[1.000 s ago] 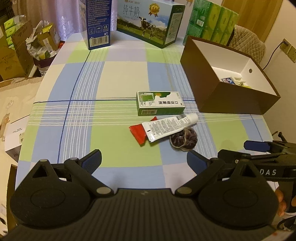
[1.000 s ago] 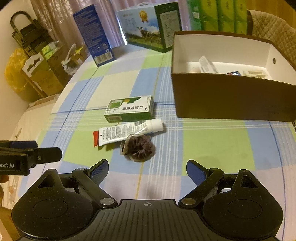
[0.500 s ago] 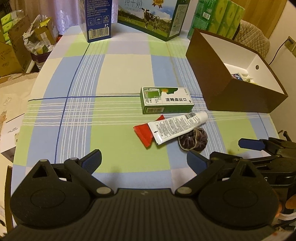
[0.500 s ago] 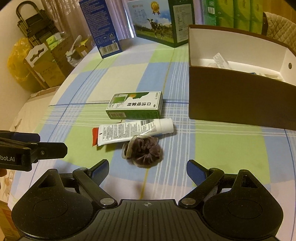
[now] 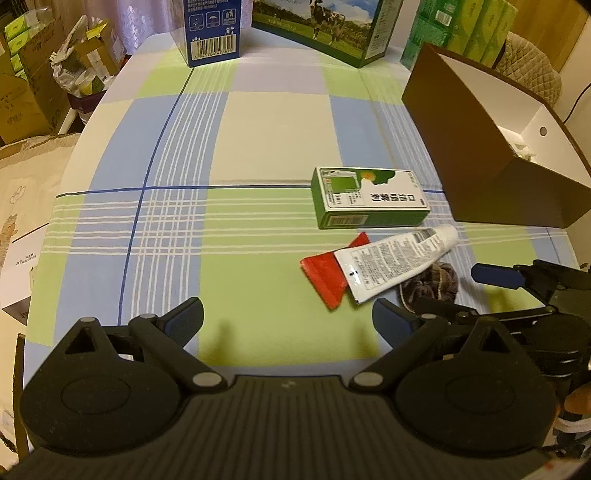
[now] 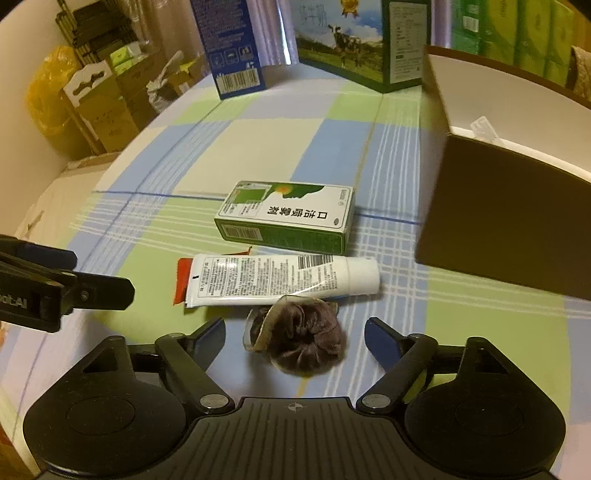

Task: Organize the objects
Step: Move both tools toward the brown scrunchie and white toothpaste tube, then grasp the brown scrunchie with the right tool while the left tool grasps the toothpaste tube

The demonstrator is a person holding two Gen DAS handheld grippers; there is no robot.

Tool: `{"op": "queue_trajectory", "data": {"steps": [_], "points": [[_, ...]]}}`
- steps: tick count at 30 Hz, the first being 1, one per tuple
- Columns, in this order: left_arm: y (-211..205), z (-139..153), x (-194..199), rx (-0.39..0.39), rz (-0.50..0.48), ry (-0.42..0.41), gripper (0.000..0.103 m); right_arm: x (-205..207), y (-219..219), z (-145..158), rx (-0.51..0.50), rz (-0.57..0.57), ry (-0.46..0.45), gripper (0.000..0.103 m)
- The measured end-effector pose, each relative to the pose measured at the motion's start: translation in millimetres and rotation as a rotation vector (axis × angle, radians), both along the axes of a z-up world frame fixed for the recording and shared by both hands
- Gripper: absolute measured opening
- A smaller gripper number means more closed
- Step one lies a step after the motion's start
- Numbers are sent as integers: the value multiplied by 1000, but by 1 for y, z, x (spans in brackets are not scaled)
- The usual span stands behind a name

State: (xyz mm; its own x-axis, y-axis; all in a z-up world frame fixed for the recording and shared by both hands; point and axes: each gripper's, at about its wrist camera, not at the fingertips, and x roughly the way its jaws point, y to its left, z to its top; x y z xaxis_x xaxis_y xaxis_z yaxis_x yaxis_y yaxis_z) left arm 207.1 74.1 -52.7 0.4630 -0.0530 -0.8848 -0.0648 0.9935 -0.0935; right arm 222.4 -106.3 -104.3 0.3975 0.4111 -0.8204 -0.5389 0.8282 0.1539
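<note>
Right tool low over table, fingers spread wide, holding nothing. Brown scrunchie sitting between the two fingertips, slightly ahead, not touched by either. White tube lying flat just beyond scrunchie at 12 o'clock, cap end pointing to 3 o'clock, crimped end to 9 o'clock; scrunchie edge touching or overlapping tube's near side. Red packet poking out under tube's crimped end. Green box flat on table just past tube at 12 o'clock, near but whether touching unclear. Brown bin at 2 o'clock, open top, white inside, some small items in it, too hidden to name.

Left tool also spread wide, empty, hovering over bare green check of cloth. From left view, tube, red packet and scrunchie at 1 o'clock, right tool around scrunchie, green box beyond, bin at 2 o'clock. Blue carton and milk case upright at far table edge, 12 o'clock.
</note>
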Motion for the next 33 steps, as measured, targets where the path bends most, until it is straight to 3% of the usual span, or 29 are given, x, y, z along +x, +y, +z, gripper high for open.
{"op": "queue_trajectory", "data": {"steps": [5,10,15,20,27,33], "points": [[2,-4,6,2,-2,6,96,4,7,-9,-16,29,7,71],[-2,-6,10,5,-23,7,96,2,7,-14,-41,50,2,45],[-12,-8,13,10,-60,8,96,3,-7,-11,-44,42,11,30],[-29,-8,21,22,-129,-13,95,4,-33,-5,-52,-36,22,29],[-69,-13,42,44,-350,-73,91,9,-98,9,-48,-237,19,29],[-98,-30,65,72,-497,-69,84,6,-154,20,-51,-393,16,29]]}}
